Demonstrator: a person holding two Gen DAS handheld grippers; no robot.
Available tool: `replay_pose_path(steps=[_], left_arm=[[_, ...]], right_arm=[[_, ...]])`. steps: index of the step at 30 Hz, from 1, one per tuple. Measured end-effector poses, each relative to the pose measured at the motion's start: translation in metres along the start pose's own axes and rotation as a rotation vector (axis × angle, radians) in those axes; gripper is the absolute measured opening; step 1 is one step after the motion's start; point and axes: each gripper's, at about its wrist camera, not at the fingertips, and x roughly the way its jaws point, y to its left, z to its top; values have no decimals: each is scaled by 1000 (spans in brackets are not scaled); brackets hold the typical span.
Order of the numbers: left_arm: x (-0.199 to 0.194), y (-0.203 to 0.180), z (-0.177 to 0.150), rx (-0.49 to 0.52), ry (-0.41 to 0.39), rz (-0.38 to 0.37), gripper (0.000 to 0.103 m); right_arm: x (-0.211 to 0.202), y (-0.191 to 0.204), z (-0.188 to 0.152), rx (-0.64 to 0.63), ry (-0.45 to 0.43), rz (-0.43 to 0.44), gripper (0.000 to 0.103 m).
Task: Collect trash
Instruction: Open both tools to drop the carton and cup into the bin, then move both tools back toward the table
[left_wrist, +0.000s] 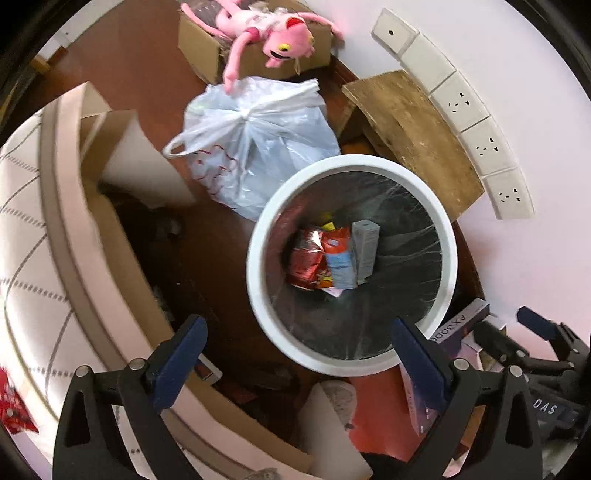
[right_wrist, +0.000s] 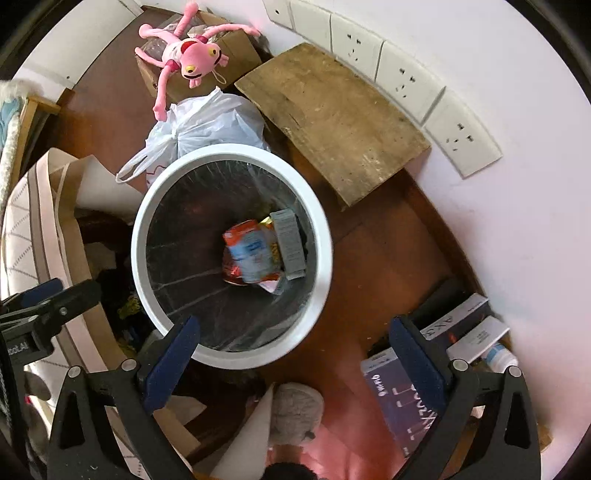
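A round bin with a white rim (left_wrist: 258, 229) and a dark liner stands on the brown floor, seen from above in both views. At its bottom lie red snack wrappers (left_wrist: 308, 258), an orange and blue packet (right_wrist: 251, 254) and a grey carton (right_wrist: 290, 243). My left gripper (left_wrist: 297, 332) hangs open over the bin's near rim with nothing between its blue pads. My right gripper (right_wrist: 295, 332) is also open and holds nothing, just over the near right side of the rim (right_wrist: 147, 206). Each gripper shows at the edge of the other's view.
A tied white plastic bag (left_wrist: 255, 140) leans behind the bin. Beyond it, a pink plush toy (left_wrist: 273, 33) lies on a cardboard box. A wooden board (left_wrist: 413, 136) rests against the wall under a row of sockets (left_wrist: 461, 103). A bed edge (left_wrist: 62, 221) is left, dark boxes (right_wrist: 402, 391) right.
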Motion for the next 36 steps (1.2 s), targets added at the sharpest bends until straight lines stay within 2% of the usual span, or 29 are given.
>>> replay_pose_path(steps=[6,10,30,36], left_arm=[[-30,11,-26,-18,-108,51,102],[-53,14,-44,-29,-158,48,102],[-176,12,-137,-32,-413,42,102],[-218,28,-170,-86,-495,57,102]], right_arm=[[-28,12,-23,-43,-63,-45,103],[-52,21,-38,-58,-105,-50,103],[-195,53,-126,-76,-328,8,103],[-243,68,-156,-85,-421,46,103]])
